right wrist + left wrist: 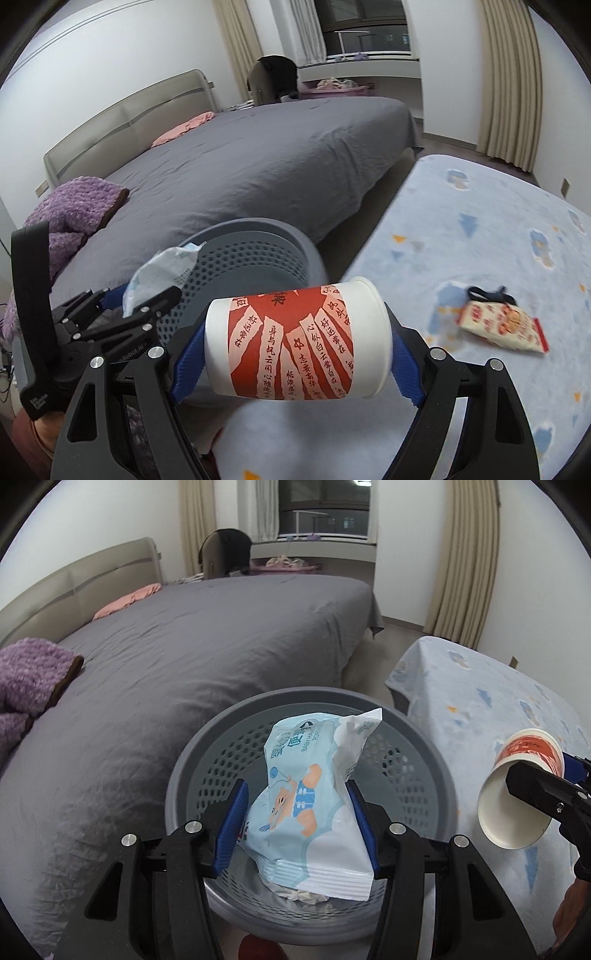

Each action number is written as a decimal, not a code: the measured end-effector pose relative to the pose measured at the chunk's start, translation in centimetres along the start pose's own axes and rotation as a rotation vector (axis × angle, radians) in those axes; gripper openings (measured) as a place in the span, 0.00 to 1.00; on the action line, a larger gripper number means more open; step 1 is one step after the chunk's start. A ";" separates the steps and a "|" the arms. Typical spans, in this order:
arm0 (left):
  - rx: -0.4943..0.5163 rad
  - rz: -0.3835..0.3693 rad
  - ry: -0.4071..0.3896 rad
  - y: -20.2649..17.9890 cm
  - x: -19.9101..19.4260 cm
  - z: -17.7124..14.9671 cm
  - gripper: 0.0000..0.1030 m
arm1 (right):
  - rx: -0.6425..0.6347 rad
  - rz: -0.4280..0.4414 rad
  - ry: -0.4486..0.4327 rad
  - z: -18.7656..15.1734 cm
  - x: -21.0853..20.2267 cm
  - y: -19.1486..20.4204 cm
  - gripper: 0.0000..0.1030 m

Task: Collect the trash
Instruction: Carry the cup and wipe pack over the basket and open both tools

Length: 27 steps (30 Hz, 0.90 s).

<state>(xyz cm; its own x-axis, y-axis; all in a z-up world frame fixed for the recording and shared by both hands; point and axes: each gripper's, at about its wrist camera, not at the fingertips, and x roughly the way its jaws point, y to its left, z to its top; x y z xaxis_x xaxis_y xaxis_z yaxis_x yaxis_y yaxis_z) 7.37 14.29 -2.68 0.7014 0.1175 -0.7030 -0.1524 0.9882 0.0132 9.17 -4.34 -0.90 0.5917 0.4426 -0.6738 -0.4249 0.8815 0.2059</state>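
Left claw (295,827) grips wipes pack (314,805) over bin (207,746): clean drop likely. Right claw (295,354) pinches paper cup (295,336) sideways beside bin rim; squeeze could crush or slip it. Snack packet (502,326) remains mid-table (461,206).

Both grippers look alike: the left gripper (295,823) and the right gripper (295,350) have matte black angular arms with cut-out windows, round silver screw heads at the joints, and ribbed blue pads (232,829) lining the fingers. Seen from the right wrist view, the left unit carries a tall black handle with small white lettering, too tiny to read. A bit of reddish skin or sleeve (570,923) shows, perhaps the person's hand.
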 end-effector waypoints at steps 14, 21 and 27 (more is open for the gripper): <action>-0.105 0.039 0.047 3.4 1.8 0.3 0.54 | -0.061 0.073 0.057 2.9 5.9 3.6 0.78; -0.125 0.060 0.044 4.1 1.8 0.3 0.72 | -0.043 0.063 0.076 2.9 6.7 3.1 0.79; -0.126 0.072 0.043 4.1 1.7 0.3 0.77 | -0.050 0.036 0.067 2.5 6.5 3.2 0.79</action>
<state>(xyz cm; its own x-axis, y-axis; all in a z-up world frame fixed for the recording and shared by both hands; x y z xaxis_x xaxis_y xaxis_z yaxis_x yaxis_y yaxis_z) 8.10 18.60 -3.62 0.6551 0.1808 -0.7336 -0.2893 0.9570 -0.0225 13.39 1.74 -2.87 0.5287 0.4606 -0.7129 -0.4799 0.8550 0.1966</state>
